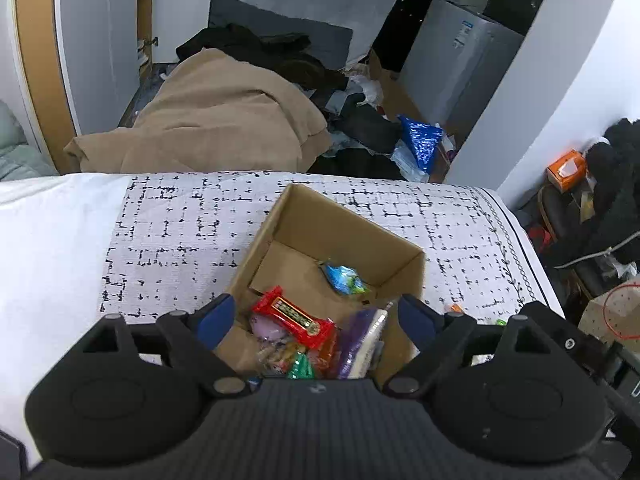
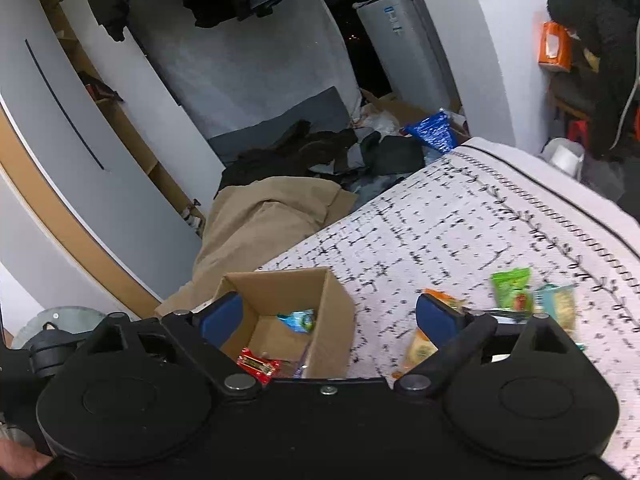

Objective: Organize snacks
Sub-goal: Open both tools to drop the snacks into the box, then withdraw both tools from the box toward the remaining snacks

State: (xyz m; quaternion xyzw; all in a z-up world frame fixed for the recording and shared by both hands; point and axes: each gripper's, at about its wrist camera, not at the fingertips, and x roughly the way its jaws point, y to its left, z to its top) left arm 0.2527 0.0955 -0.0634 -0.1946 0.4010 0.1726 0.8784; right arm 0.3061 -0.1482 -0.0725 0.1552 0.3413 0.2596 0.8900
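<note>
An open cardboard box (image 1: 308,216) (image 2: 336,304) stands on the patterned bed cover. Inside lie a red snack pack (image 1: 294,316) (image 2: 258,364), a blue packet (image 1: 344,278) (image 2: 298,320), a purple packet (image 1: 362,340) and other wrappers. My left gripper (image 1: 316,318) hovers above the box's near end, open, with nothing between its blue pads. My right gripper (image 2: 330,316) is open too and holds nothing, above the box's right wall. On the cover to the right lie a green packet (image 2: 514,288), a pale green packet (image 2: 558,308), a yellow packet (image 2: 418,350) and an orange one (image 2: 444,300).
The bed cover (image 1: 168,232) ends at a far edge, with a beige blanket (image 1: 216,120), dark clothes and a blue foil bag (image 1: 422,140) on the floor beyond. A white wardrobe (image 2: 80,160) stands left, a small grey fridge (image 1: 464,64) at the back, and a cluttered chair (image 1: 580,200) at the right.
</note>
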